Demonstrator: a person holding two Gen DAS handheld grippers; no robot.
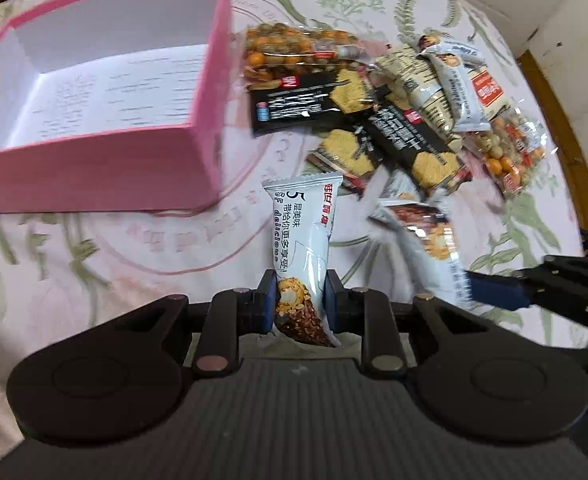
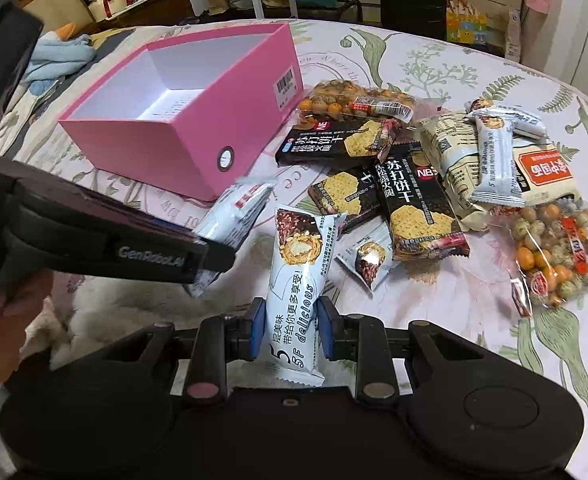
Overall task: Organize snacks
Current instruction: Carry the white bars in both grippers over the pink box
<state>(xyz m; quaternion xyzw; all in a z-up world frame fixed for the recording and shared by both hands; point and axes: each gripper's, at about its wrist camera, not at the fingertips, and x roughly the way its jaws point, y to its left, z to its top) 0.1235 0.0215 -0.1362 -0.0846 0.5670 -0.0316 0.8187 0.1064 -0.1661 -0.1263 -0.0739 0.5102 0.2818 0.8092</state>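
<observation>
Left wrist view: left gripper (image 1: 298, 300) clamped on white wafer bar (image 1: 302, 240), held right of pink box (image 1: 93, 160), near its front corner. Box interior seen bare. Snack pile (image 1: 394, 120) spread right of box.

Right wrist view: right gripper (image 2: 289, 328) closed on second wafer bar (image 2: 298, 280), in front of box (image 2: 197, 128). Nothing judged boxed yet; whole pile (image 2: 434, 180) left to sort.
</observation>
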